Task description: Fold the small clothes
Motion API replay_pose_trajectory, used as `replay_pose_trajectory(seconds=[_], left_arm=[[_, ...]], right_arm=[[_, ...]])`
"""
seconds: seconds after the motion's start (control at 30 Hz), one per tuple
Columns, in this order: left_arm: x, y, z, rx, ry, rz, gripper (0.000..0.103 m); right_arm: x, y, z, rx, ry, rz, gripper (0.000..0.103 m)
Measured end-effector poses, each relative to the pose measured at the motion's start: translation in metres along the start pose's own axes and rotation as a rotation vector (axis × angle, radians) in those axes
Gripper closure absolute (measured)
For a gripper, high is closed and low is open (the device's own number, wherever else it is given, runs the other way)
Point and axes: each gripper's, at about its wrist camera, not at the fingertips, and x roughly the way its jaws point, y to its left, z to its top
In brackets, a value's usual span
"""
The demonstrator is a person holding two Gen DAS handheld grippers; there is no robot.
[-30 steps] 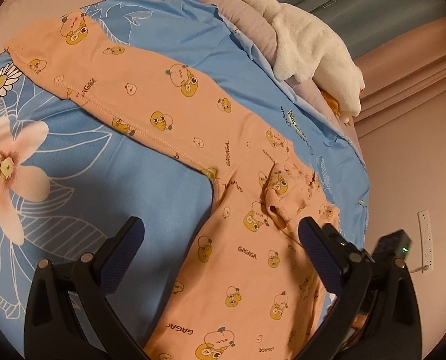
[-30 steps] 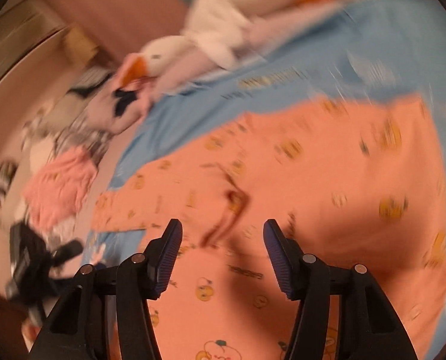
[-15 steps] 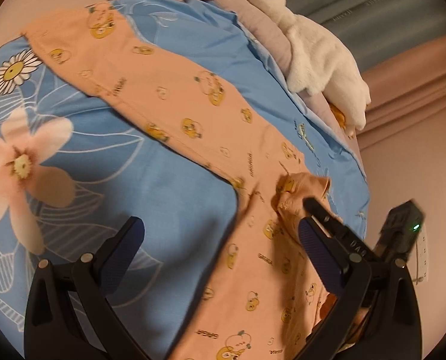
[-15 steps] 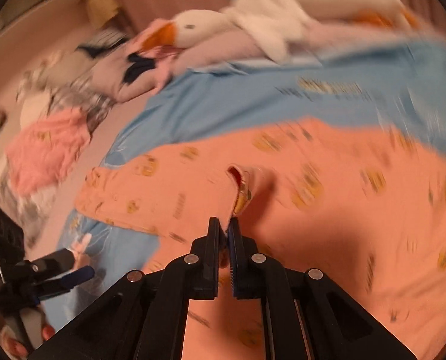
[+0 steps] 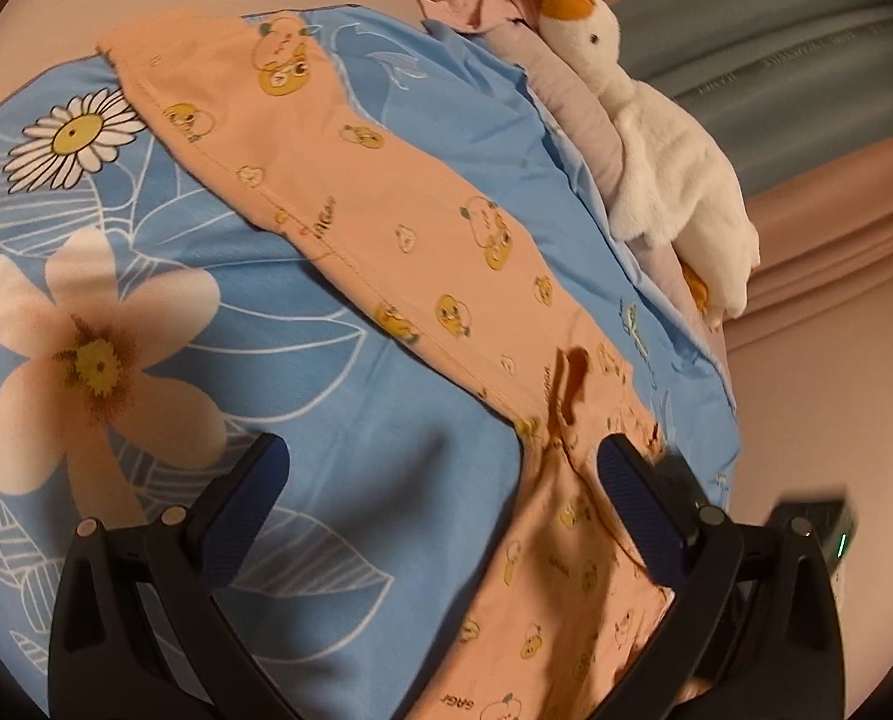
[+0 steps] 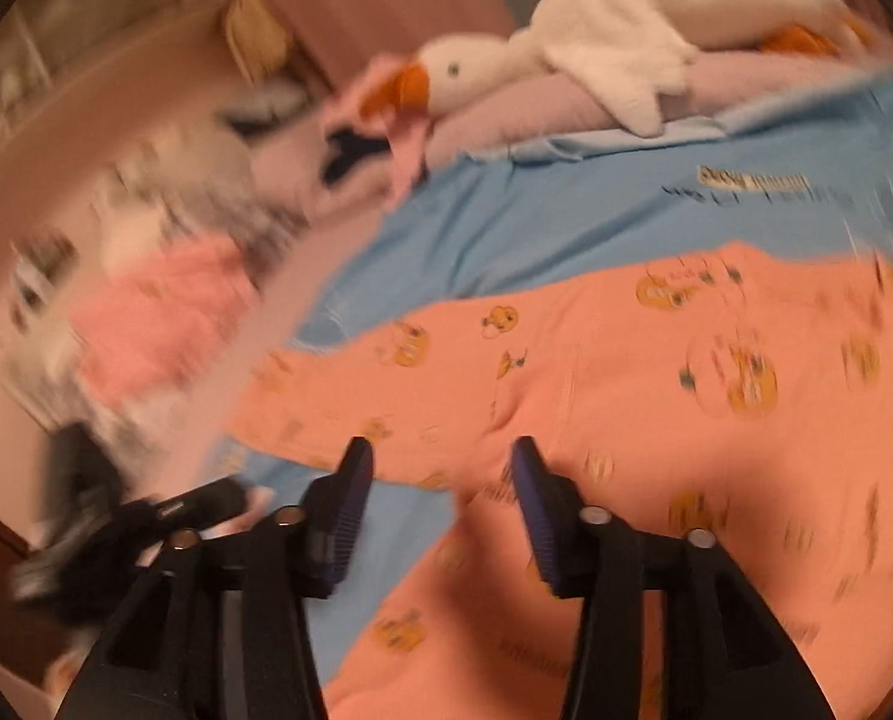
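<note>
A pair of small orange trousers [image 5: 398, 222] printed with yellow cartoon ducks lies spread on a blue floral bedsheet [image 5: 164, 312]. One leg runs to the far left, the other toward me at the lower right. A small fold of cloth stands up near the crotch. My left gripper [image 5: 440, 474] is open and empty, hovering over the sheet and the crotch. In the right wrist view the trousers [image 6: 656, 372] fill the lower right. My right gripper [image 6: 440, 468] is open and empty just above the crotch. That view is blurred.
A white plush goose [image 5: 656, 138] lies on a mauve pillow along the bed's far edge; it also shows in the right wrist view [image 6: 614, 36]. A heap of pink and grey clothes [image 6: 164, 312] lies beyond the sheet. The other gripper [image 6: 134, 522] shows at lower left.
My right gripper had shut on the cloth near the crotch half a second ago and has now opened, letting it go. My left gripper has drifted left over the sheet, still open.
</note>
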Motion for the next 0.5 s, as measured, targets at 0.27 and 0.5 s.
replay_pose_trajectory(seconds=[0.27,0.5], left_arm=[[-0.003,0.002,0.004,0.000,-0.020,0.022,0.001],[-0.002,0.026,0.036,-0.108,-0.117,-0.006,0.001]], right_arm=[[-0.016,-0.009,-0.012,0.051,0.011,0.034,0.054],[-0.023,-0.014,-0.009,0.063,-0.014,0.021,0.052]])
